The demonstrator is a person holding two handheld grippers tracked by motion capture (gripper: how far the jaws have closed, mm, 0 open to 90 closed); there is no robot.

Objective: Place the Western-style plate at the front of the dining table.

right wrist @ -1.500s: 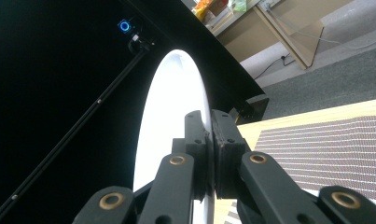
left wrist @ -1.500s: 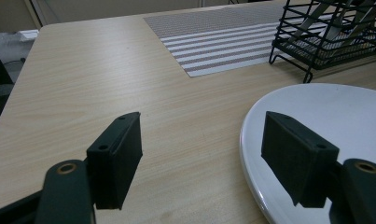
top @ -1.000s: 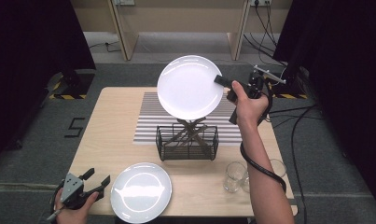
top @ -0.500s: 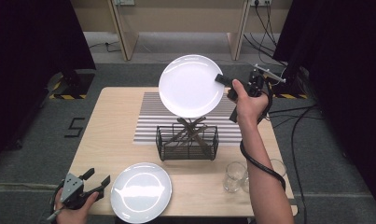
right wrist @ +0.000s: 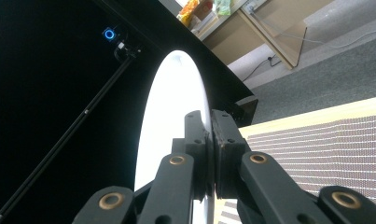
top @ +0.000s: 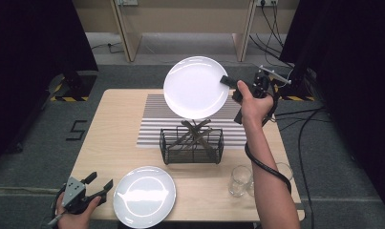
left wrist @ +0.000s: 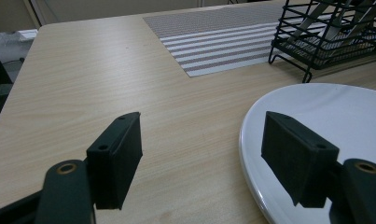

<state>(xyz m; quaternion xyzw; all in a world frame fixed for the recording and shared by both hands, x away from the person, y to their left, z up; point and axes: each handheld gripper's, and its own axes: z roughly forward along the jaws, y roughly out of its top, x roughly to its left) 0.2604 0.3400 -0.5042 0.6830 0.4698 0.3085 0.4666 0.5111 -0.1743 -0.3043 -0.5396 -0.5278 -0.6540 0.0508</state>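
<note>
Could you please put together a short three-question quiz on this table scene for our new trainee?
1. True or false: the right gripper is clamped on the rim of the raised round white plate.
2. What stands directly beneath that plate: A, the black wire rack; B, the clear drinking glasses; C, the second white plate?
3. How do the jaws of the left gripper stand?

Key: 1 true. 2 A. 3 Open, nothing between them, beside the second white plate on the pale wooden table.

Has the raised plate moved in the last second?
No. The raised plate, clamped in the right gripper, sits at the same spot above the wire rack as before.
</note>
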